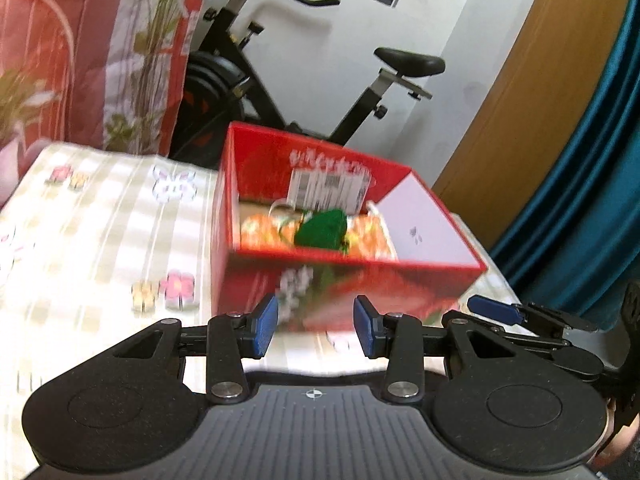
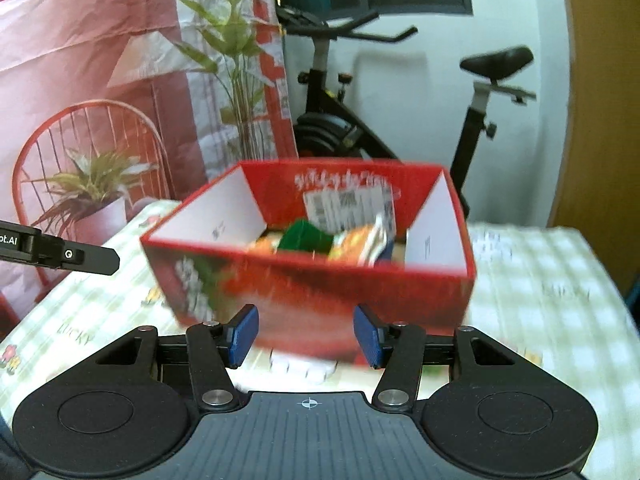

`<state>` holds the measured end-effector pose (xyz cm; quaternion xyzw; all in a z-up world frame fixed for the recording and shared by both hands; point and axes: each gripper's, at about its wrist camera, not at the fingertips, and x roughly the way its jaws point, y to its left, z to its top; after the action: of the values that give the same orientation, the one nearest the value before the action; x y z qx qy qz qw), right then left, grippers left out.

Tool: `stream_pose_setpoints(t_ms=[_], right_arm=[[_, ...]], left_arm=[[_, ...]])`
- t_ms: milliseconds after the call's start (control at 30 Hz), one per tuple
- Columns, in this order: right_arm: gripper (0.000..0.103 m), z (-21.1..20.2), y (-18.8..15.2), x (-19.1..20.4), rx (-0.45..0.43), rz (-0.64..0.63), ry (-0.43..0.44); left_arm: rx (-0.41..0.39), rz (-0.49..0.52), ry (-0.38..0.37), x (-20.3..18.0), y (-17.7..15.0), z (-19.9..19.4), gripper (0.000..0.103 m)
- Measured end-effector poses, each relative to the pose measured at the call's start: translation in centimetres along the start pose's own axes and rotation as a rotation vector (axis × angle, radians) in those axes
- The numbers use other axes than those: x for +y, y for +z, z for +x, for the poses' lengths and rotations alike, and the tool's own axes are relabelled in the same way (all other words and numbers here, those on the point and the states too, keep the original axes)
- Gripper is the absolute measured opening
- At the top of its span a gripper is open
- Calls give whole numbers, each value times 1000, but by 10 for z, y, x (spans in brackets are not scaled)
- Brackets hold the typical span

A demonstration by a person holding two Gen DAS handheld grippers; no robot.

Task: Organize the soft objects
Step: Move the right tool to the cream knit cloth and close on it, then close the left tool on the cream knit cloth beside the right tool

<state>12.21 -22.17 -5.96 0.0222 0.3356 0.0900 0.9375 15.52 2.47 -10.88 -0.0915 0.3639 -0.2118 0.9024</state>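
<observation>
an open red cardboard box stands on a pale checked tablecloth with flower prints. inside lie a green soft object and orange patterned soft items, blurred. the left gripper and right gripper both hover just before the box, blue pads apart, nothing between them.

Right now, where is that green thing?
The green thing lies inside the red box on the checked cloth, among orange items below the white label. In both wrist views it sits near the middle.
</observation>
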Motion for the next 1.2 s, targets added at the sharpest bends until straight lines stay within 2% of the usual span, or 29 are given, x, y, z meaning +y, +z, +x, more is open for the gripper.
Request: stream_pose_setpoints(t_ms=[167, 267, 333, 433, 567, 667, 733, 867, 933, 1100, 1200], right_arm=[[67, -14, -34, 2, 38, 51, 10], [80, -27, -46, 4, 41, 64, 0], [93, -36, -51, 5, 38, 72, -9], [96, -50, -57, 9, 27, 52, -16], [96, -61, -69, 16, 62, 0, -15], [84, -62, -79, 18, 106, -5, 7], [69, -60, -83, 17, 143, -1, 9], [56, -54, -88, 15, 182, 15, 24], [40, -49, -90, 13, 200, 40, 50], [25, -40, -92, 7, 212, 76, 73], [22, -38, -87, 8, 193, 62, 76]], left_arm=[[25, -25, 10, -1, -28, -6, 43], [37, -21, 19, -1, -39, -11, 43], [42, -28, 30, 0, -46, -15, 43], [46, -35, 48, 4, -51, -19, 44], [58, -43, 60, 8, -65, -24, 45], [76, -67, 67, 12, -76, -23, 45], [88, -87, 63, 14, -82, -22, 45], [106, -101, 59, 16, -88, -18, 45], [114, -110, 58, 17, -91, -15, 45], [117, -143, 52, 22, -94, -14, 45], [109, -156, 57, 24, -92, -15, 45]])
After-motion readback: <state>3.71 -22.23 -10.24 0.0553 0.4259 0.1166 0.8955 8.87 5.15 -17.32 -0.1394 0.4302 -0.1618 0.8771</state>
